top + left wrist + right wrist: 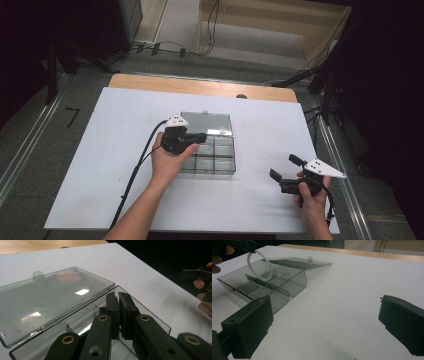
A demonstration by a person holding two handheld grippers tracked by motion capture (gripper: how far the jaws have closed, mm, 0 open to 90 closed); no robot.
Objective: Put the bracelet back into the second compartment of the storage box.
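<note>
A white table [125,165] bears an open clear compartment box [215,162].

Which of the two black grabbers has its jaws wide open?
The right gripper, beside the clear smoky plastic box, has its jaws wide apart. The left gripper, above that box, is pinched shut on a white bead bracelet.

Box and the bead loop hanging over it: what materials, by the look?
Box: looks like smoke-tinted clear hard plastic, glossy; the dividers show through its walls and the open lid mirrors the ceiling lights. Bead loop: small white round beads, matte to slightly shiny, probably plastic or imitation pearl; too small to tell. It hangs from the left tool.
</note>
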